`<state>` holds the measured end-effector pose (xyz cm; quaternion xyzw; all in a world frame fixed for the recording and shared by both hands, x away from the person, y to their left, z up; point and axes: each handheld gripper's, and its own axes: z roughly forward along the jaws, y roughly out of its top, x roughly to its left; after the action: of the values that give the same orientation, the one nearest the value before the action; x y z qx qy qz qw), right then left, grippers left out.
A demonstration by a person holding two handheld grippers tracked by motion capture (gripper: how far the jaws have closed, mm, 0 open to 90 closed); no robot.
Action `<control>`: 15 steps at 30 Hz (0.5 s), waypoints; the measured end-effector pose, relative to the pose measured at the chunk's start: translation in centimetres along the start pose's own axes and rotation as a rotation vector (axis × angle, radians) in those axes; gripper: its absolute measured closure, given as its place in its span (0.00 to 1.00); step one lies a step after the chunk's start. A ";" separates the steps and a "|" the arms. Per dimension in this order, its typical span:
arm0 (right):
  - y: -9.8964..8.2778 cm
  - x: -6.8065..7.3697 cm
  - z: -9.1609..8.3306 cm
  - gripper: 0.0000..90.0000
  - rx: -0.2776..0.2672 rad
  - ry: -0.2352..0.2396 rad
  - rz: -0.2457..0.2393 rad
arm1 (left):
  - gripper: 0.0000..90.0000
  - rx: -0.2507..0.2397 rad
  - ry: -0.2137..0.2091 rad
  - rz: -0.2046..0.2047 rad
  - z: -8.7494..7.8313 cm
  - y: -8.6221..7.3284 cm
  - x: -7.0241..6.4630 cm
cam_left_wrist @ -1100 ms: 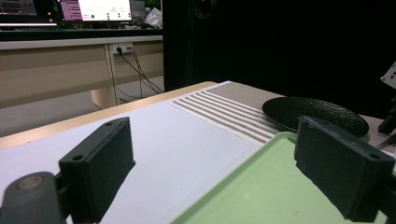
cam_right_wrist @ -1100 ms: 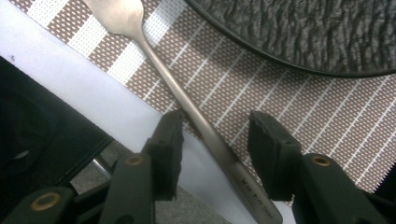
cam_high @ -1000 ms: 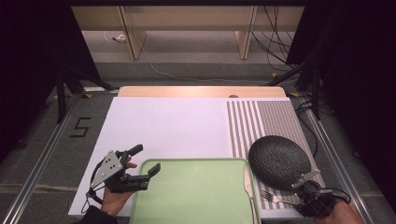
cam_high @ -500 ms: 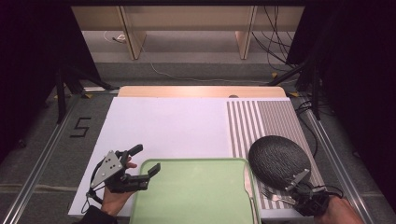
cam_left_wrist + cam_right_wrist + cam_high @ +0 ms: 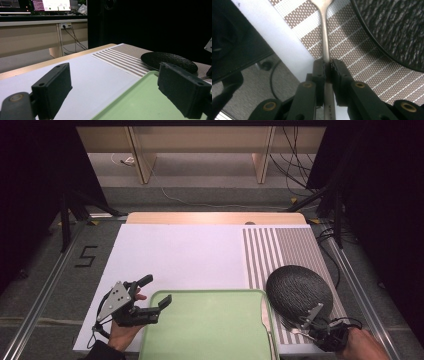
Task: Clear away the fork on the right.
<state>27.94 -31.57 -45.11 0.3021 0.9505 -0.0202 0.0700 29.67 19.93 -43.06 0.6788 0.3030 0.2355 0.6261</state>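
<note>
Fork handle [image 5: 325,37] pinched in my right gripper [image 5: 329,65], jaws just closed on it.

I've got the metal stem clamped between both pads, and it lies on the striped placemat [image 5: 367,67] at the table's near right corner, just beside the dark textured plate [image 5: 299,292]. In the high view my right gripper [image 5: 312,327] sits at the plate's near edge. Over on the left, my left gripper [image 5: 152,292] hovers with its jaws spread wide and nothing in them, one jaw over the green tray [image 5: 210,330], the other over the white mat [image 5: 175,255].
</note>
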 end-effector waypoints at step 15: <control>0.2 0.5 -0.3 0.93 0.006 -0.024 -0.064 | 0.13 -0.002 -0.001 0.000 0.0 0.0 0.0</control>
<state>27.60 -31.10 -44.93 0.2717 0.9586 -0.0290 0.0797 29.67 19.93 -43.05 0.6783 0.3025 0.2355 0.6269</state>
